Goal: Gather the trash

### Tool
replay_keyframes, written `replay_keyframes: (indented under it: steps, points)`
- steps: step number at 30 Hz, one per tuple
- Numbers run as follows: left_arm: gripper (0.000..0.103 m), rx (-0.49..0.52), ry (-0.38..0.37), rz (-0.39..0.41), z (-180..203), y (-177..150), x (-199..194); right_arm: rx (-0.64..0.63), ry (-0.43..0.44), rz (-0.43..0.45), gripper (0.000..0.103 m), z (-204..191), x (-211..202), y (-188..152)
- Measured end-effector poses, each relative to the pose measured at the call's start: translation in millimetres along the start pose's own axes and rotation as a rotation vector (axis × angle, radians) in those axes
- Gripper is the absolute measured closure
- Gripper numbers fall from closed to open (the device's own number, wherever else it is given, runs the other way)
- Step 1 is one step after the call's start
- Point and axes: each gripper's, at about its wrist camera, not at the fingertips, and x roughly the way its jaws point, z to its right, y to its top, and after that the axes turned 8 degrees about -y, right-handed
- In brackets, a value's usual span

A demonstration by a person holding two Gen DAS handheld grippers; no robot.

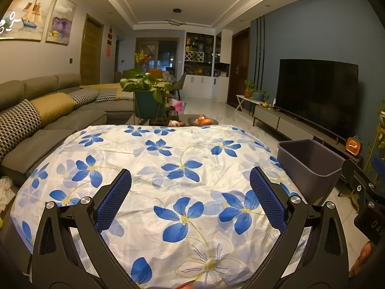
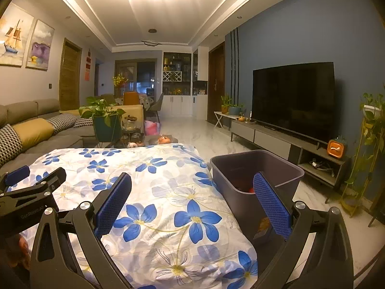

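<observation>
Bin (image 2: 255,168) against cloth (image 2: 154,192) edge; claws (image 2: 192,200) spread, empty.

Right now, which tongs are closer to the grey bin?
Right. The right tongs hang open at the bin's near wall; the left tongs are open over the floral cloth, the bin off to their right.

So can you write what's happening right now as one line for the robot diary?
left gripper: open, empty, over flowered cloth | right gripper: open, empty | bin: right of cloth, something red-orange inside

There are two grippers (image 1: 190,187) (image 2: 192,190), one bin (image 2: 255,173), one flower cloth (image 1: 168,168), one TV (image 1: 315,96), and two wall pictures (image 1: 26,16).
</observation>
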Motion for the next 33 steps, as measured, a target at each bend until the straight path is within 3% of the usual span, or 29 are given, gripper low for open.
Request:
replay_keyframes:
  steps: [33]
  points:
    - [0.006, -0.003, -0.004, 0.000, 0.9, -2.0, -1.9, 0.013, -0.001, -0.001, 0.006, -0.4, -2.6, 0.1]
